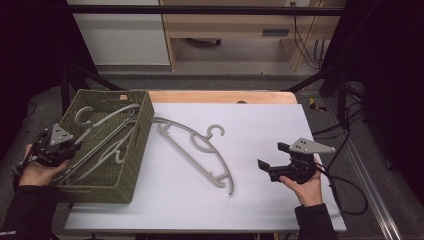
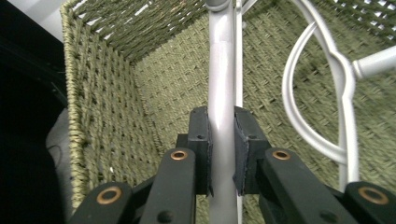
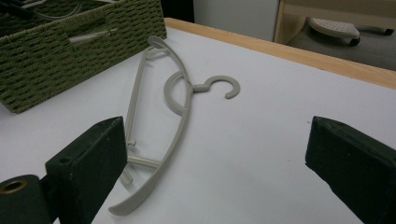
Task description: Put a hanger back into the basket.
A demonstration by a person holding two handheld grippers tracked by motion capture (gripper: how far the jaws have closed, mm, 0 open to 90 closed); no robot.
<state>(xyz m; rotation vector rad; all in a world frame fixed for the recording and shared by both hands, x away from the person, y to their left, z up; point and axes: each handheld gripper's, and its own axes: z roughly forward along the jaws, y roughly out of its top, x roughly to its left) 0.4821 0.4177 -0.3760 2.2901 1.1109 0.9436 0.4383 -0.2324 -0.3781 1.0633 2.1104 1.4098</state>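
white surface [image 1: 260,200] spans frame, wood edge at far side. green woven basket [image 1: 132,165] sits on surface's left part, grey hangers piled inside. loose grey hanger [image 1: 200,150] lies flat on surface just right of basket, hook toward far-right. left claw [image 2: 222,154] down inside basket, pads clamped tight on grey hanger bar [image 2: 222,84]; second hanger's loop [image 2: 303,102] beside it on basket floor. right claw [image 3: 215,163] low over surface, well right of loose hanger, jaws wide apart, nothing between.
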